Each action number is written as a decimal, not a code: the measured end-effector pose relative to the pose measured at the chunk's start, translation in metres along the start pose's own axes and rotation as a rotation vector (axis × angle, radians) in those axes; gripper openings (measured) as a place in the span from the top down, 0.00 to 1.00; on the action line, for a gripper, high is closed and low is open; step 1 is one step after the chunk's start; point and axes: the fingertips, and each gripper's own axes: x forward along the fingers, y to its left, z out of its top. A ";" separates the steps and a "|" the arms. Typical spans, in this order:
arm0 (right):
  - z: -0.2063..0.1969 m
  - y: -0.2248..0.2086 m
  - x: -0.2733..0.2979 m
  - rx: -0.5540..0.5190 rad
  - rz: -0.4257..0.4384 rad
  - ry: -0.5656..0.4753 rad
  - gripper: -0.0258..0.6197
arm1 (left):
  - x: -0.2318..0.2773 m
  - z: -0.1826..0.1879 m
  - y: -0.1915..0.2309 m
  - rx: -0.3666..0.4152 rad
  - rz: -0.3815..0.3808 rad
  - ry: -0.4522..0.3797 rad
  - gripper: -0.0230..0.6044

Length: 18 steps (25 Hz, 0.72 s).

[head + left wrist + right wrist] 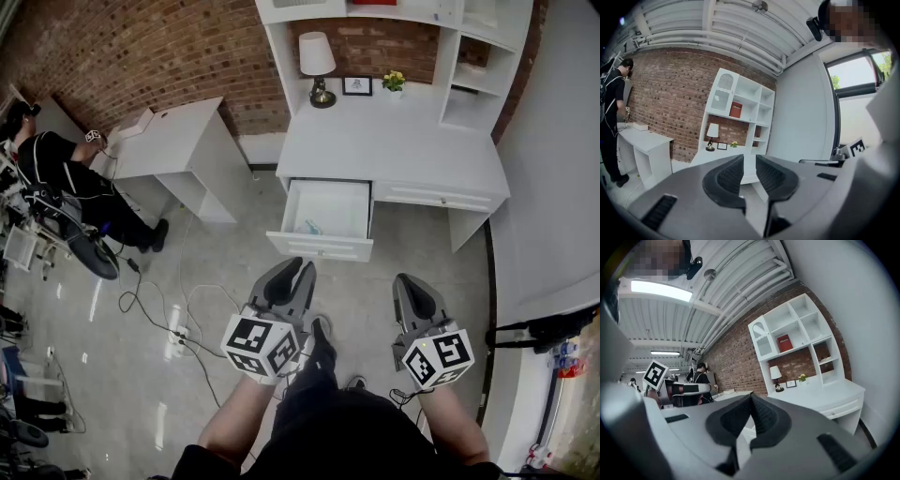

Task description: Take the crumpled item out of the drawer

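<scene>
The white desk (394,141) has its left drawer (323,246) pulled out over the floor. A small pale crumpled item (309,228) lies near the drawer's front left corner. My left gripper (292,270) hangs just in front of the drawer, below it in the head view. Its jaws stand a little apart with nothing between them (750,161). My right gripper (405,279) is held to the right of the drawer, level with the left one. It is shut and empty, its pads meeting at the tips (751,399). Neither gripper touches the drawer or the item.
On the desk top stand a lamp (316,66), a small framed picture (356,86) and a little potted flower (394,82), under a white shelf unit (740,105). A second white desk (173,141) and a seated person (56,178) are at left. Cables (178,323) trail on the floor.
</scene>
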 end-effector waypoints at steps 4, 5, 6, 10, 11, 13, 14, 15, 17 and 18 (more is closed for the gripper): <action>-0.007 0.020 -0.027 -0.006 -0.013 0.015 0.96 | -0.033 -0.002 -0.010 -0.009 0.003 0.002 0.84; -0.008 0.025 -0.031 -0.013 -0.018 0.017 0.96 | -0.040 -0.002 -0.012 -0.009 0.003 0.000 0.84; -0.009 0.029 -0.035 -0.020 -0.024 0.018 0.96 | -0.046 -0.002 -0.012 -0.007 0.003 -0.003 0.84; -0.017 0.041 -0.036 -0.035 -0.054 0.015 0.96 | -0.068 -0.003 -0.001 0.022 0.015 -0.014 0.84; -0.018 0.044 -0.034 -0.038 -0.063 0.014 0.96 | -0.073 -0.003 0.006 0.035 0.024 -0.016 0.84; -0.018 0.051 -0.028 -0.044 -0.079 0.010 0.96 | -0.084 0.000 0.022 0.050 0.045 -0.025 0.84; -0.017 0.054 -0.025 -0.048 -0.087 0.005 0.96 | -0.089 0.003 0.031 0.054 0.056 -0.034 0.84; -0.014 0.056 -0.021 -0.051 -0.095 -0.001 0.96 | -0.094 0.008 0.040 0.061 0.067 -0.046 0.84; -0.004 0.062 -0.014 -0.057 -0.119 -0.017 0.96 | -0.105 0.020 0.059 0.087 0.092 -0.069 0.84; 0.004 0.065 -0.011 -0.066 -0.133 -0.030 0.96 | -0.109 0.027 0.069 0.102 0.103 -0.082 0.84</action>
